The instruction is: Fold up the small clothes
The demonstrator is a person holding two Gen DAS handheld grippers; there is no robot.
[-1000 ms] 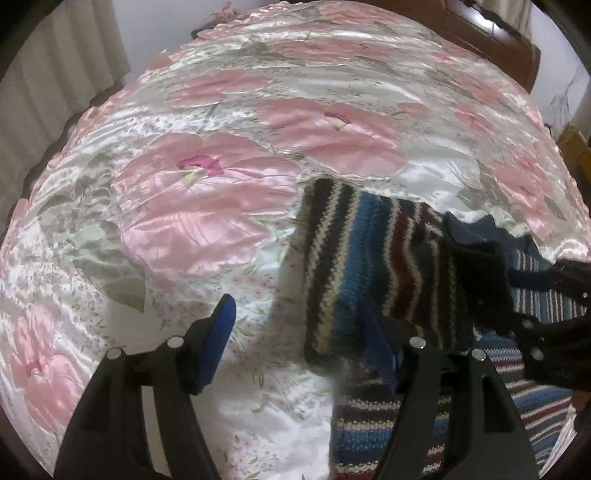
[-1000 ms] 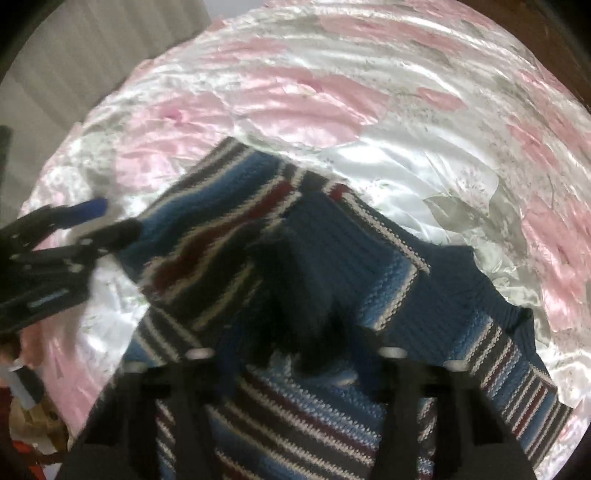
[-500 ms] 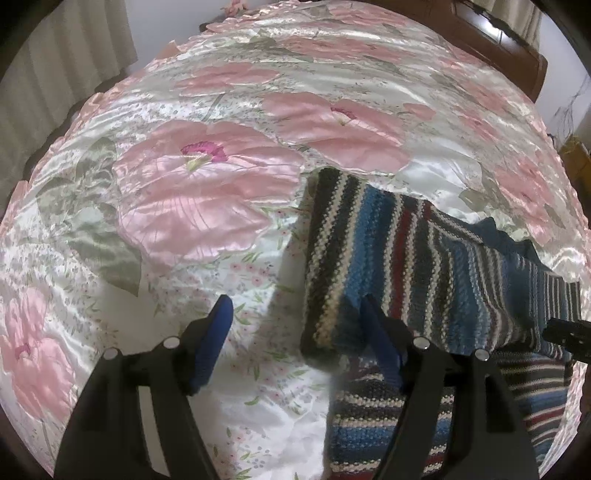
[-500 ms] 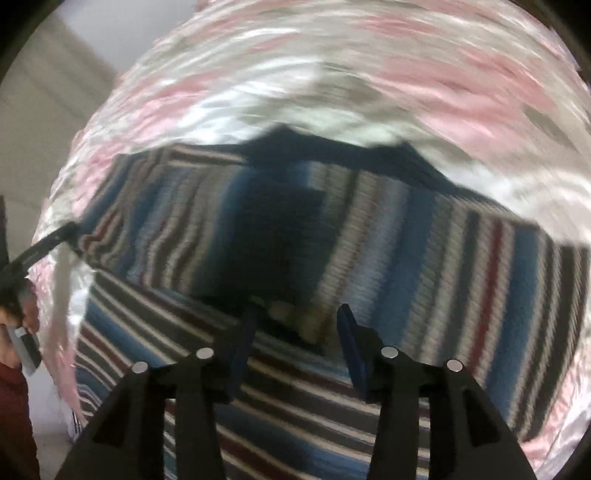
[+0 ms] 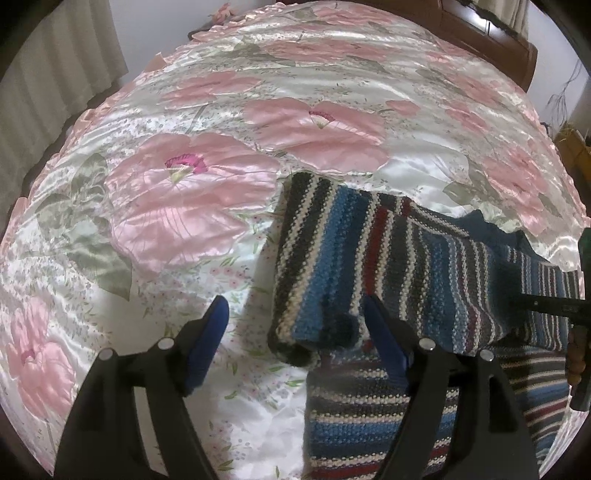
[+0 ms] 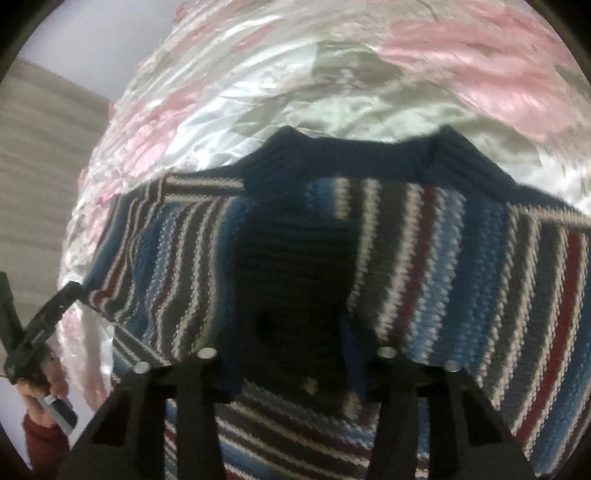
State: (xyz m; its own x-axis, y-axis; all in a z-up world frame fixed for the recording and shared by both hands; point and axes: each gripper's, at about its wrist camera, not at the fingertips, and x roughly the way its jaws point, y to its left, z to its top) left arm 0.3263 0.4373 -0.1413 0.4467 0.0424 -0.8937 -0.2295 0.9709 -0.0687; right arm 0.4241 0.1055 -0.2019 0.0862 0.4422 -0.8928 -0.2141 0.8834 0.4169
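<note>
A striped knitted sweater [image 5: 388, 258] in blue, black, cream and dark red lies on a bed covered by a glossy satin bedspread [image 5: 192, 206] printed with large pink flowers and grey-green leaves. In the left wrist view the sweater sits from the centre toward four o'clock; one sleeve is folded across the body, and its long axis runs from nine o'clock to three o'clock, with the cuffed end pointing toward nine o'clock. In the right wrist view the dark blue collar [image 6: 343, 155] points toward twelve o'clock, and both sleeves lie crosswise over the chest. The left gripper [image 5: 295, 332] hangs just above the bed, its blue-padded fingers spread wide and holding nothing; the left finger is over bare bedspread, and the right finger [image 5: 384, 343] is at the edge of the folded sleeve. The right gripper [image 6: 291, 354] hovers close over the middle of the sweater, fingers apart and empty; this view is blurred. At twelve to one o'clock in the left view stands a dark wooden headboard [image 5: 491, 33], and at ten o'clock pale curtains [image 5: 48, 85] hang.
</note>
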